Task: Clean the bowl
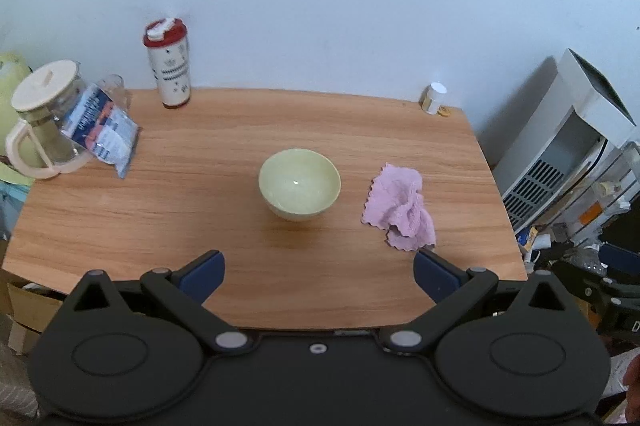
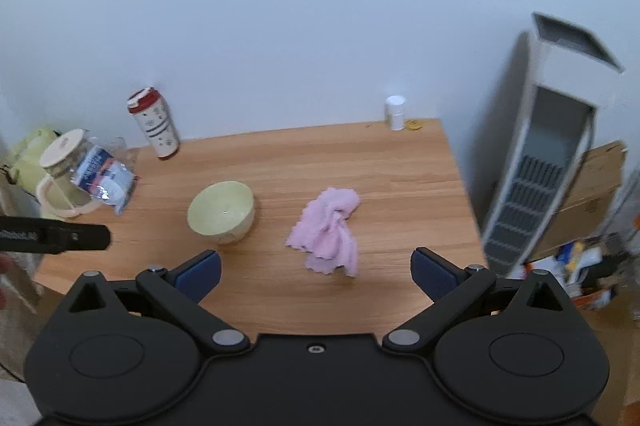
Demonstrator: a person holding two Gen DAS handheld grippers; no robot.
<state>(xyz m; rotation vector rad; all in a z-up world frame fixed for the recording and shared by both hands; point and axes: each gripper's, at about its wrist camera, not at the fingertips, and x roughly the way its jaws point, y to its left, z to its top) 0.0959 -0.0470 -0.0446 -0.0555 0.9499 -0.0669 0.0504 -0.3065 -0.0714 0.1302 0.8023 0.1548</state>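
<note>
A pale green bowl (image 1: 299, 183) stands upright in the middle of the wooden table (image 1: 200, 209), with nothing visible inside it. To its right lies a crumpled pink cloth (image 1: 400, 211). My left gripper (image 1: 318, 276) hangs open above the table's near edge, well short of the bowl, and holds nothing. In the right wrist view the bowl (image 2: 221, 211) is at centre left and the pink cloth (image 2: 329, 230) lies loose ahead of my right gripper (image 2: 316, 274), whose jaws stand wide open with nothing between them. The left gripper's black body (image 2: 56, 234) shows at the left edge.
Along the table's left and back stand a lidded glass jug (image 1: 48, 121), a foil packet (image 1: 105, 129), a red-capped tumbler (image 1: 170, 63) and a small white-capped jar (image 1: 433, 98). A white appliance (image 1: 560, 141) and clutter sit to the right of the table.
</note>
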